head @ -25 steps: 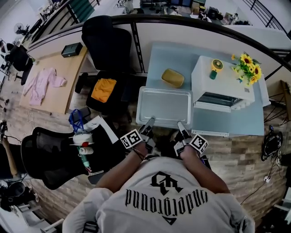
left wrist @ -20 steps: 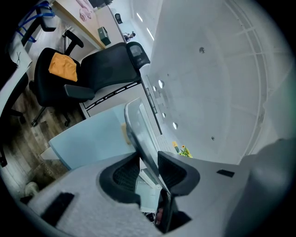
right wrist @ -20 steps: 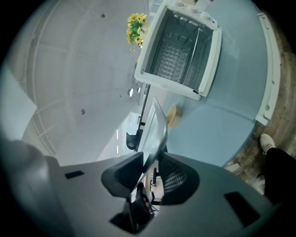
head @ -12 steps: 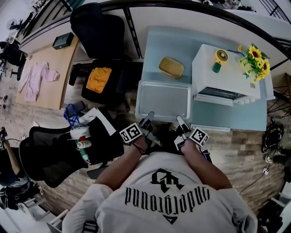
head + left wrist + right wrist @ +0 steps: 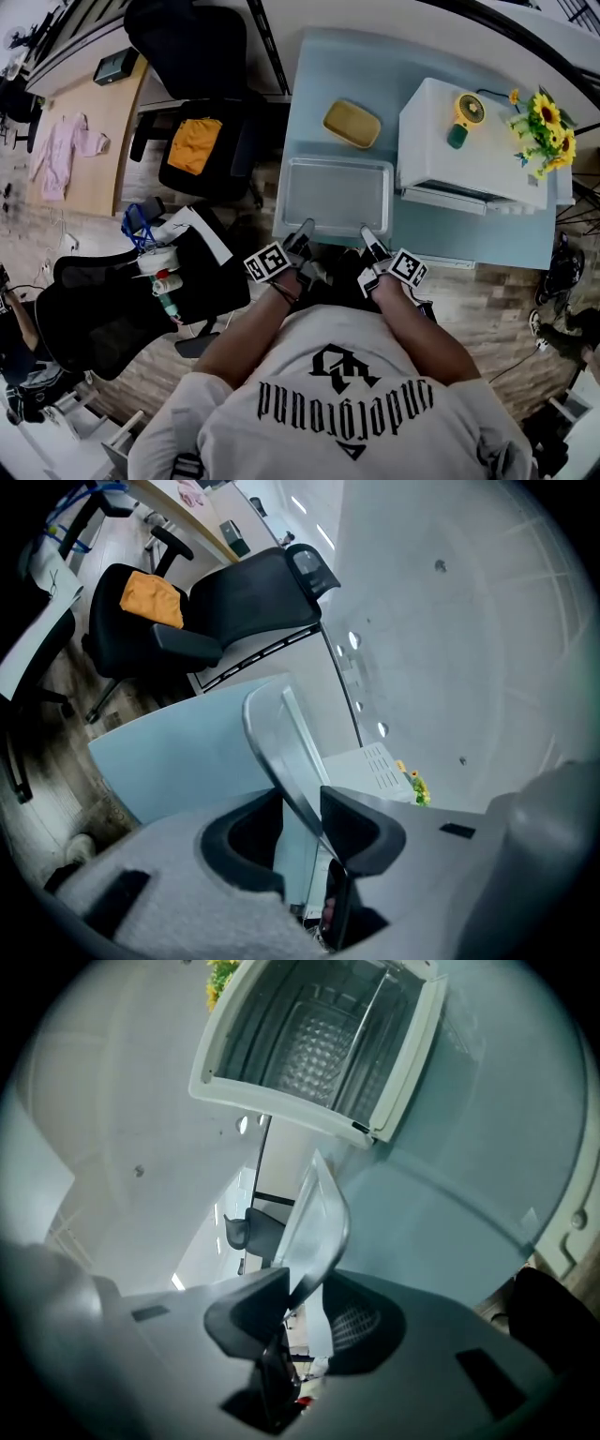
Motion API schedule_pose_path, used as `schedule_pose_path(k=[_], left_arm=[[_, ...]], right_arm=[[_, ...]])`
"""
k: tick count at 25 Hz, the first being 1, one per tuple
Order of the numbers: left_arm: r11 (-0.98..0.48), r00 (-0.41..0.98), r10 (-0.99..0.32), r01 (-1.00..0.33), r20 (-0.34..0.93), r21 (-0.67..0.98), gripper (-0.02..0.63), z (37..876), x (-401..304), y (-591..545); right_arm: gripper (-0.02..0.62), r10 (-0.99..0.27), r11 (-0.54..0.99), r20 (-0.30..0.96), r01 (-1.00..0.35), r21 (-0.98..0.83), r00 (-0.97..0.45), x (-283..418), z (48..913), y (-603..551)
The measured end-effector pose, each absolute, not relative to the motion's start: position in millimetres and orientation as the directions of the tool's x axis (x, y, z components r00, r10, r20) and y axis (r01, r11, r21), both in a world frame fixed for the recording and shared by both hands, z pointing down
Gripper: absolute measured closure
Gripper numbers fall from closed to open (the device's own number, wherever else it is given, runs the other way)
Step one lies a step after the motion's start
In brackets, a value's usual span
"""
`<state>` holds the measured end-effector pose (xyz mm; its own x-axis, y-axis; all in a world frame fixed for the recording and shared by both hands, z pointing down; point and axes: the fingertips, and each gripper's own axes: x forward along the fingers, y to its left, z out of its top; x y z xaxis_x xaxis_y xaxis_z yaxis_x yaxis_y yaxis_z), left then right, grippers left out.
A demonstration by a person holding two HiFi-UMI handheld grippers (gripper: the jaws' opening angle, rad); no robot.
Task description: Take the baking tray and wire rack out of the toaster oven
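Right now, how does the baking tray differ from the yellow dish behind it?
Colour: the baking tray is bare silver metal, the yellow dish yellow. Size: the tray is clearly larger than the dish. State: the left gripper and right gripper clamp the tray's near rim; the dish sits untouched farther back. Shared: both are rounded rectangles, left of the toaster oven.

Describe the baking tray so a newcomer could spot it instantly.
Find the pale blue table with the white toaster oven on its right. Left of the oven, at the near edge, is the baking tray: a shallow silver rectangle, gripped at its near rim by the left gripper and right gripper, unlike the smaller yellow dish behind it.
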<state>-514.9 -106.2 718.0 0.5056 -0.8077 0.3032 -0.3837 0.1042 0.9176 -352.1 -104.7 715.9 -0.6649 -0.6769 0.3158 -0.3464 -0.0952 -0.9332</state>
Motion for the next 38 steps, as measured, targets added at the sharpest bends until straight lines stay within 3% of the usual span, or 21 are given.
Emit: schedule_pose_path(k=[28, 33, 38], left_arm=[[0.223, 0.512, -0.75, -0.402, 0.42, 0.888, 0.463, 776, -508, -130], [0.216, 0.517, -0.73, -0.446, 0.447, 0.869, 0.444, 778, -507, -129], [0.186, 0.545, -0.689, -0.505, 0.478, 0.843, 0.374, 779, -499, -126]], right_arm=[[0.463, -0.559, -0.135, 0.434, -0.439, -0.888, -0.706, -347, 769, -133], [0.442, -0.528, -0.11, 0.464, -0.484, -0.868, -0.711, -350, 772, -131], [0.417, -0.491, -0.092, 0.489, -0.515, -0.852, -0.721, -353, 772, -129]])
